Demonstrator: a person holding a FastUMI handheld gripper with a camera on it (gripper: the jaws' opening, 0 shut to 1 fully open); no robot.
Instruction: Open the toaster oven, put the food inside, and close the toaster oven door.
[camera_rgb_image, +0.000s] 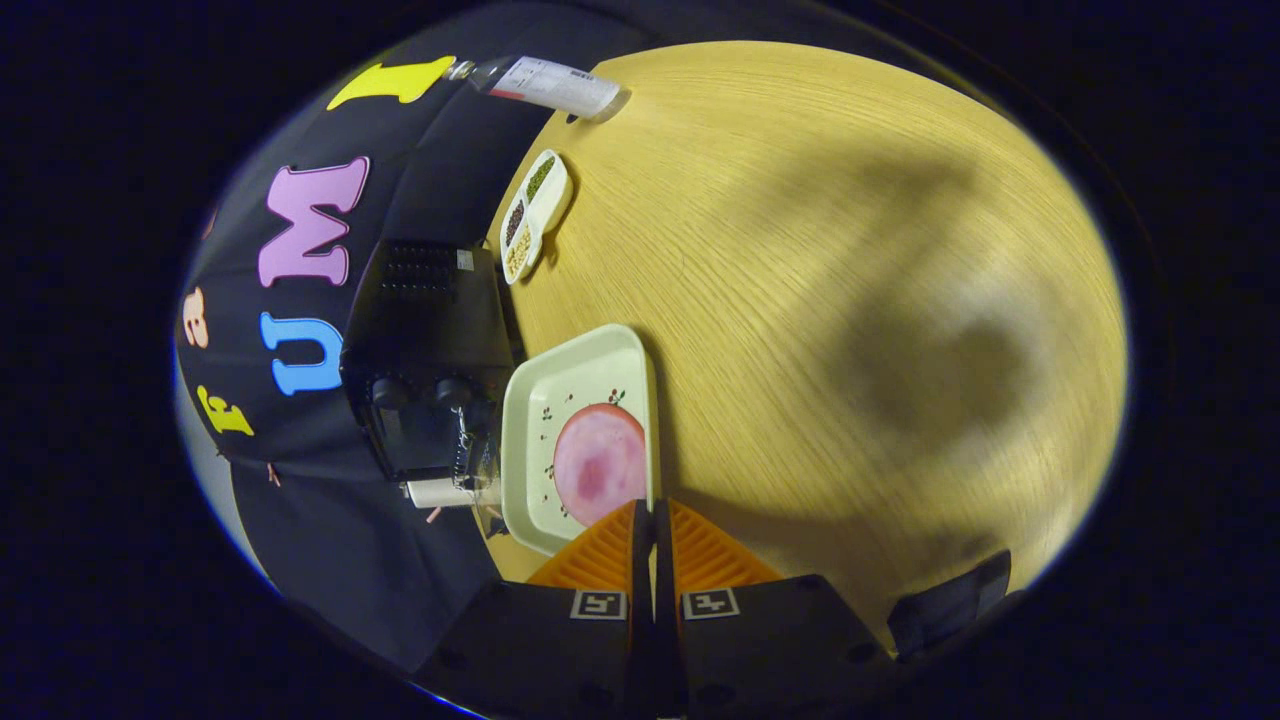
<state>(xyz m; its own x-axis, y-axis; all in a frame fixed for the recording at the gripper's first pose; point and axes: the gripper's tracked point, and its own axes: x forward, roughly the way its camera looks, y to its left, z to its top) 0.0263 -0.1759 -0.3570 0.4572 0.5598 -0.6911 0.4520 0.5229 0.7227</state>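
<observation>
My gripper (652, 512) is shut, and its orange fingers (600, 555) pinch the near rim of a cream tray (525, 440). A round pink slice of ham (598, 462) lies on the tray just ahead of the fingertips. The black toaster oven (425, 340) stands against the booth wall right beside the tray. Two knobs (420, 392) sit on its front, with a white handle (440, 492) at the edge of its glass door. I cannot tell whether the door is open.
A white divided dish of beans (535, 215) lies on the wooden table (800, 300) beyond the oven. A plastic bottle (545, 85) lies farther off by the wall. A wide stretch of the table lies beside the tray, away from the wall.
</observation>
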